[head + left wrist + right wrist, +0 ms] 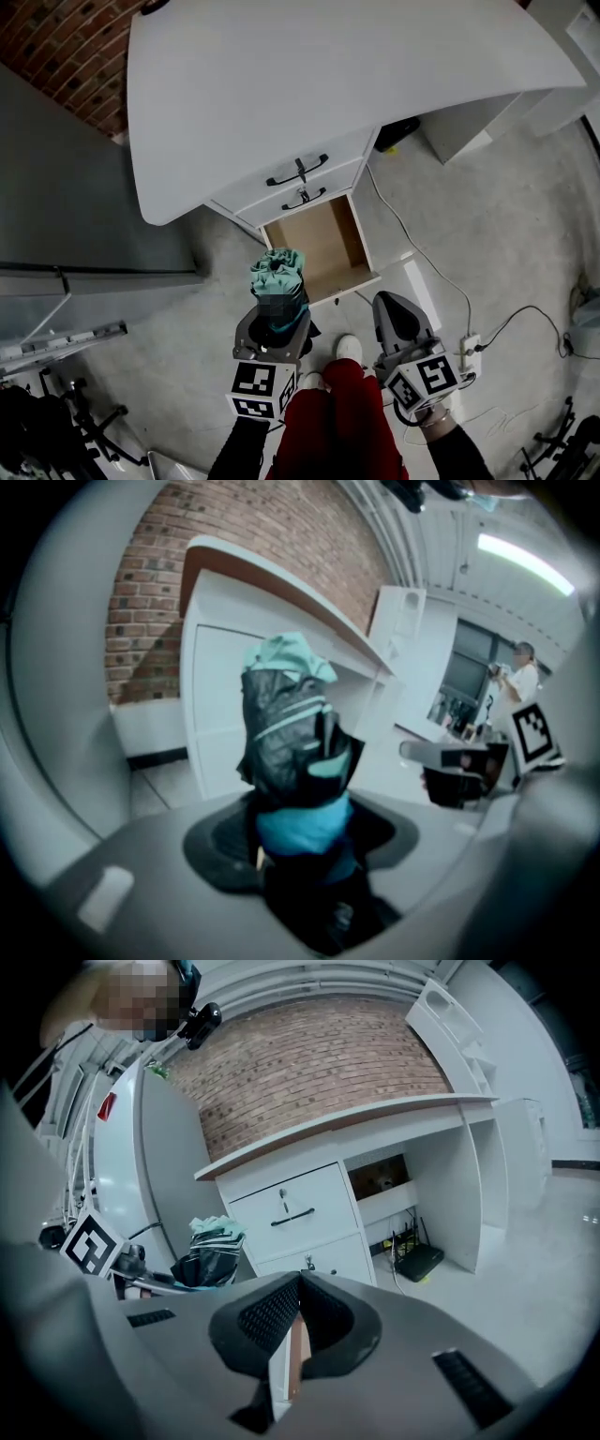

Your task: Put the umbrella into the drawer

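A folded teal and black umbrella (277, 281) stands upright between the jaws of my left gripper (275, 326), which is shut on its lower part. It hangs just in front of the open bottom drawer (319, 246) of the white desk (309, 75); the drawer's brown inside shows nothing in it. In the left gripper view the umbrella (295, 738) fills the middle between the fingers. My right gripper (400, 317) is to the right of it, over the floor, shut and holding nothing. From the right gripper view (298, 1299) the umbrella (212, 1249) shows at the left.
Two shut drawers with black handles (298, 172) sit above the open one. A grey cabinet (75, 216) stands at the left. A power strip (470, 352) and cables lie on the floor at the right, and a router (418, 1262) under the desk. My red trousers (342, 422) are below.
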Tool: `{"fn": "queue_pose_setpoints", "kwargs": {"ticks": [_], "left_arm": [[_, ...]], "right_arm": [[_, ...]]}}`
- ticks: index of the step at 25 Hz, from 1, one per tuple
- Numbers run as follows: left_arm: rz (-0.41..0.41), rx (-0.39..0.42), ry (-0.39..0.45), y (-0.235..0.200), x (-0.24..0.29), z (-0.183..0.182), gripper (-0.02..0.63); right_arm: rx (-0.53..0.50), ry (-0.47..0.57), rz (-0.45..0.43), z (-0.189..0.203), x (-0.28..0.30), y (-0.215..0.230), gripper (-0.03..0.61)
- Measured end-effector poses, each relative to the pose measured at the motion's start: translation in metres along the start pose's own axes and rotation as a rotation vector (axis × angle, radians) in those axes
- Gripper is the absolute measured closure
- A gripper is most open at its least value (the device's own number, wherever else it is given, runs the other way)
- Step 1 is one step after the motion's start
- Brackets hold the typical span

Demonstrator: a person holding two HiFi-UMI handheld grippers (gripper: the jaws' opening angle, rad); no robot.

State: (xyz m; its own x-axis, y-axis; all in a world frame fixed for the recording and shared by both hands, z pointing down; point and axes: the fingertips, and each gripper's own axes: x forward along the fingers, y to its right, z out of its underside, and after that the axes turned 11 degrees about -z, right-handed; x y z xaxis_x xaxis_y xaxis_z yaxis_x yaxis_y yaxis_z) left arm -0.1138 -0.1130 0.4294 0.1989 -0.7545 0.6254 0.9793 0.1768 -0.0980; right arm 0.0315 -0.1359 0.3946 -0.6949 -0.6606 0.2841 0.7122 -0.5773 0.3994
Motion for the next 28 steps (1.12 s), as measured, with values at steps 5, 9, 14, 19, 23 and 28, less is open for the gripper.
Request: {"fn": "queue_pose_setpoints", "kwargs": {"ticks": [5,9,14,19,23,28], "left_arm": [[0.004,0.01,-0.011,-0.006,0.043,0.034,0.373],[-0.001,0.029,-0.008,-0.011,0.074,0.059,0.373],[-0.011,0.027,-0.011,-0.017,0.117,0.088,0.373],[-0.013,0.038,-0.014,-0.022,0.145,0.115,0.373],[-0.013,0.029,-0.012,-0.025,0.168,0.133,0.373],[0.001,0.006,-0.014,-0.026,0.193,0.148,0.373]], "right_arm": [[0.011,0.024,-0.006,0.033,0.026,0.03,0.577],[-0.019,0.044,-0.021,0.053,0.044,0.047,0.577],[-0.045,0.042,-0.039,0.084,0.066,0.075,0.577],[-0.057,0.042,-0.052,0.11,0.077,0.092,0.577],[-0.084,0.054,-0.064,0.121,0.086,0.106,0.577],[-0.073,0.03,-0.06,0.14,0.095,0.119,0.577]]}}
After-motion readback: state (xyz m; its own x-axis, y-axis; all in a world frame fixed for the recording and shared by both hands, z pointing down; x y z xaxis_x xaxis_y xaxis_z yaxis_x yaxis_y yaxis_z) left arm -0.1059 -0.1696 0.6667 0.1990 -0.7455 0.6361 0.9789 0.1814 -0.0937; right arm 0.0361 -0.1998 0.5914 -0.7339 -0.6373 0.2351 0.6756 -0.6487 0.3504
